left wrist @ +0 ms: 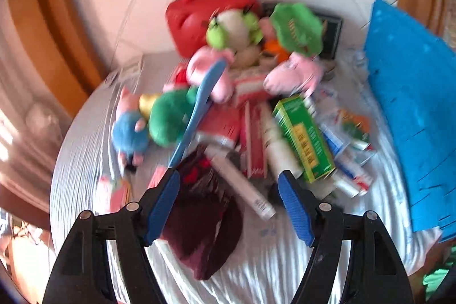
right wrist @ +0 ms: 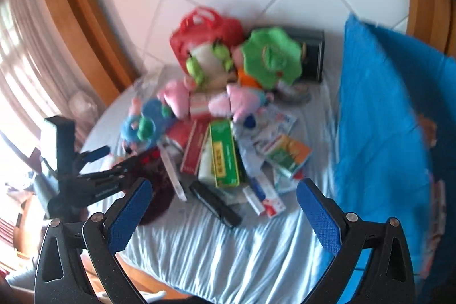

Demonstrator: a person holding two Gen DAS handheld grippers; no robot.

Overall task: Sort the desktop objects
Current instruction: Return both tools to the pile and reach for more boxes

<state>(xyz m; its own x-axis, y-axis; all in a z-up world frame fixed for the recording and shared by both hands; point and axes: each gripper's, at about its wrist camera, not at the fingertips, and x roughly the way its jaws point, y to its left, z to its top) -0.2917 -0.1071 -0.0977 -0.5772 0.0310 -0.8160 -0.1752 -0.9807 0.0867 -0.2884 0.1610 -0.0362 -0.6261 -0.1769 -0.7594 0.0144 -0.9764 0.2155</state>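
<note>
Blurred heap, labels unreadable.
Both hand-held grippers, left [left wrist: 228, 190] and right [right wrist: 223, 200], gape empty above the green box [left wrist: 303, 137].

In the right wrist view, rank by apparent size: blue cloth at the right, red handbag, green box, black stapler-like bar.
1. blue cloth, by far the largest.
2. red handbag, partly hidden by plush toys.
3. green box.
4. black bar, nearer the camera, so its place below the box is unsure.

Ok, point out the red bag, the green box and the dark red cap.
red bag [left wrist: 188, 19], left wrist view, front face.
green box [left wrist: 303, 137], left wrist view, top panel.
dark red cap [left wrist: 205, 230], left wrist view, crown.
</note>
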